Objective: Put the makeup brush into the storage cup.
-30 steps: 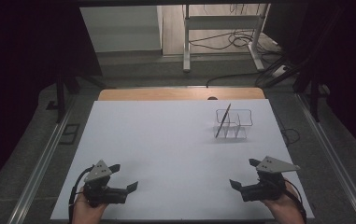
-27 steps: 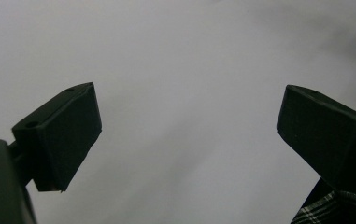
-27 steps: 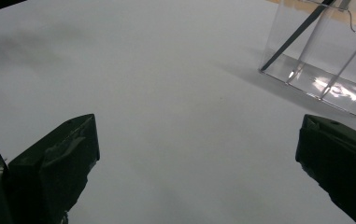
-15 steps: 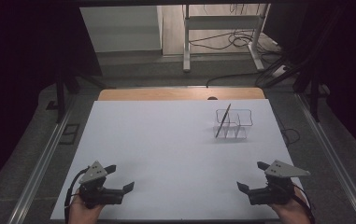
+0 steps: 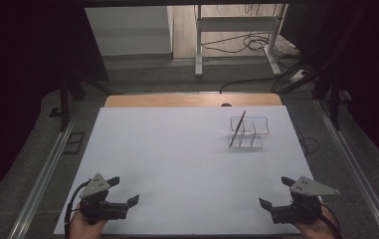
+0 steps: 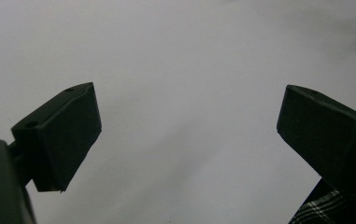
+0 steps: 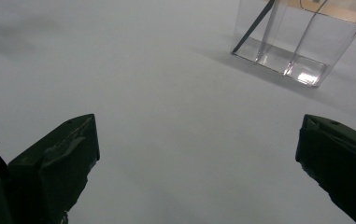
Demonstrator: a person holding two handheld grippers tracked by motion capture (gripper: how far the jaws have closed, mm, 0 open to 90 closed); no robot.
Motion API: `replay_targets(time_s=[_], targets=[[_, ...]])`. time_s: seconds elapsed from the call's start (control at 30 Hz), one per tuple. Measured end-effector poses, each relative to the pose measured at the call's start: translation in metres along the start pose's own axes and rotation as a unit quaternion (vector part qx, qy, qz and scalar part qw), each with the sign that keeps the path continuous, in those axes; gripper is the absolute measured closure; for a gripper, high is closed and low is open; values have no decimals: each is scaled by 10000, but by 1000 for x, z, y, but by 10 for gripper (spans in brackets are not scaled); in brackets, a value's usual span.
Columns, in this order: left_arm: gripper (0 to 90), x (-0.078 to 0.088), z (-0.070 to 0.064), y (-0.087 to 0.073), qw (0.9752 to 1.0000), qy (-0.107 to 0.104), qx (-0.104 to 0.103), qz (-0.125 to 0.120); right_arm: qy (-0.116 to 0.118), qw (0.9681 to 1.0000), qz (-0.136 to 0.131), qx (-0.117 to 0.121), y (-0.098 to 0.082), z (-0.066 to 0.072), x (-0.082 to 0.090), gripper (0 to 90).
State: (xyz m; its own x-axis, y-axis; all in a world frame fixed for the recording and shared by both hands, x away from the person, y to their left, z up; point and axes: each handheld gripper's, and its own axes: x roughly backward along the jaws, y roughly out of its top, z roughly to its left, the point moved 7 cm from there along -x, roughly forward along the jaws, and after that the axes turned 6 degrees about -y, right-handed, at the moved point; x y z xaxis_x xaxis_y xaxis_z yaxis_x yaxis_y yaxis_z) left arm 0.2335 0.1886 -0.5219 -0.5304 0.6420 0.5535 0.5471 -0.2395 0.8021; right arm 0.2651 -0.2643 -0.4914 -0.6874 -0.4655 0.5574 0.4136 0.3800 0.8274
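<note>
A clear plastic holder [image 5: 249, 131] with compartments stands at the far right of the white table top [image 5: 177, 149], and a thin dark stick [image 5: 237, 128] leans in its left compartment. In the right gripper view the holder [image 7: 302, 44] sits ahead and to the right, with the stick [image 7: 255, 25] slanting in it. My left gripper [image 5: 125, 190] rests open near the front left edge, nothing between its jaws. My right gripper [image 5: 276, 192] is open near the front right edge, also holding nothing. The left gripper view [image 6: 189, 126] shows its jaws wide apart over bare white surface.
A wooden strip [image 5: 192, 100] runs along the table's far edge. Metal rails [image 5: 43, 169] flank both sides. Beyond the table stand a white frame's legs [image 5: 197, 50] and loose cables [image 5: 256, 42] on the floor.
Both grippers have drawn back toward the front edge of the table, still open. The holder and stick have not moved.
</note>
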Motion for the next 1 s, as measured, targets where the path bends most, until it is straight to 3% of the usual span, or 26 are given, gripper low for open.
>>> replay_targets(time_s=[1.0], targets=[[65, 9, 4, -6, 9999, 79, 72, -53, -279, 9994, 31, -224, -23, -15, 21, 0]])
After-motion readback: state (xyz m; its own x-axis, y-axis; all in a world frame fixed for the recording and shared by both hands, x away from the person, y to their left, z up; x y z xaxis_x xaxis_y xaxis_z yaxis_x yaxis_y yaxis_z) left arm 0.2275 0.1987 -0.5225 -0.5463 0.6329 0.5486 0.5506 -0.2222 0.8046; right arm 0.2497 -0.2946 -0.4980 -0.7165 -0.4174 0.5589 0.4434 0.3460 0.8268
